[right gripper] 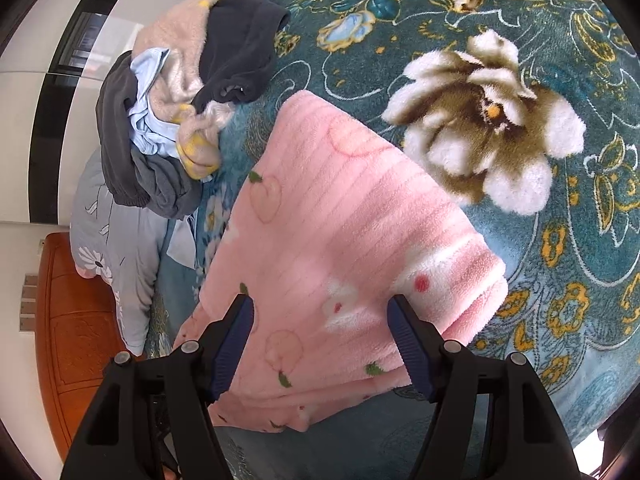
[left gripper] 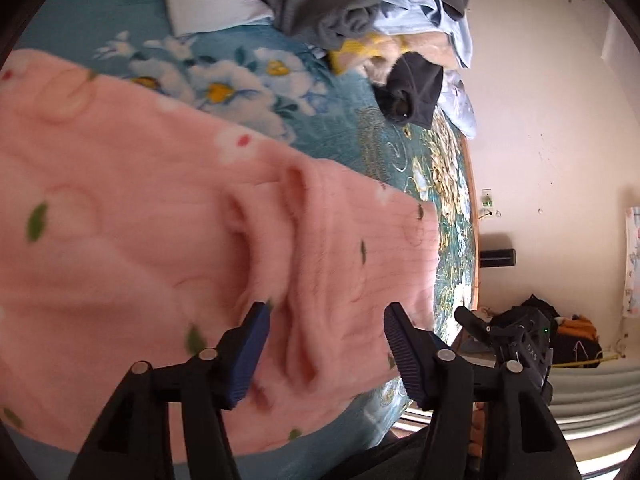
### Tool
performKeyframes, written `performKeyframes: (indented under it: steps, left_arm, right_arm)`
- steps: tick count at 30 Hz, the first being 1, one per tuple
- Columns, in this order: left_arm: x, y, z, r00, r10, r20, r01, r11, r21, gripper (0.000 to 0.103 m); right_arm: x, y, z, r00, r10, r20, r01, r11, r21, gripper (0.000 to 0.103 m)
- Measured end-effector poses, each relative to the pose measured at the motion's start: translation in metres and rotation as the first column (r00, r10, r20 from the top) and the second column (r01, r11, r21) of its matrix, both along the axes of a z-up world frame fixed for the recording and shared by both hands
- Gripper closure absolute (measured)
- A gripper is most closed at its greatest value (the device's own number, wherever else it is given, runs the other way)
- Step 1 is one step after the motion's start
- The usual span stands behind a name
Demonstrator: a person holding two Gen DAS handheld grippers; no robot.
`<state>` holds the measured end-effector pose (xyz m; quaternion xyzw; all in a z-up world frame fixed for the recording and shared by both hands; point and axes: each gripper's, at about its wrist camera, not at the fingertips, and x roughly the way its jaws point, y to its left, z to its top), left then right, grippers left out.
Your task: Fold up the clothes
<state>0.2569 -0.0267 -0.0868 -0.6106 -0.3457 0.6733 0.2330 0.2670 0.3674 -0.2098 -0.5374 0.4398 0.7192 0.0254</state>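
Left gripper (left gripper: 326, 316): I am holding it spread above the pink fleece garment (left gripper: 168, 240) | Right gripper (right gripper: 320, 308): spread, gripping nothing | Garment is lying on the teal floral blanket (right gripper: 520, 20), near the clothes pile (right gripper: 176, 112).

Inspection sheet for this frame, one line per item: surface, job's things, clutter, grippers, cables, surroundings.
Surface: bed with teal floral blanket, soft and patterned.
Job's things: pink fleece garment lies on the blanket, creased in the left wrist view; whether it is fully folded cannot be told.
Clutter: pile of unfolded clothes in grey, dark, light blue and beige, lying apart from the pink garment; grey floral pillow beside the pile.
Grippers: left gripper open above the garment; right gripper open above its other end; neither grips cloth.
Cables: nothing seen.
Surroundings: wooden headboard, pale wall, dark bag on the floor.
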Motion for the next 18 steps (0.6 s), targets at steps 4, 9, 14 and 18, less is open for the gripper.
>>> performKeyframes:
  steps: [4,9,14,18]
  left_arm:
    - [0.001,0.015,-0.015,0.997,-0.038,0.062,0.039,0.999,-0.016,0.039]
    - [0.005,0.029,-0.01,0.994,-0.085,0.067,0.081,0.995,0.065,0.041]
    - [0.005,0.029,-0.011,0.995,-0.078,0.061,0.077,0.997,0.012,0.074]
    - [0.01,0.018,0.0,0.999,-0.042,0.032,0.042,0.999,0.012,0.094]
  right_arm:
    - [0.002,0.001,0.002,1.0,-0.007,-0.009,0.008,1.0,0.006,0.033]
    - [0.002,0.004,0.001,1.0,-0.022,-0.011,0.022,1.0,-0.006,0.033]
    - [0.001,0.003,0.0,1.0,-0.017,-0.01,0.017,1.0,-0.001,0.033]
    - [0.002,0.003,0.002,1.0,-0.023,-0.014,0.023,1.0,-0.006,0.033]
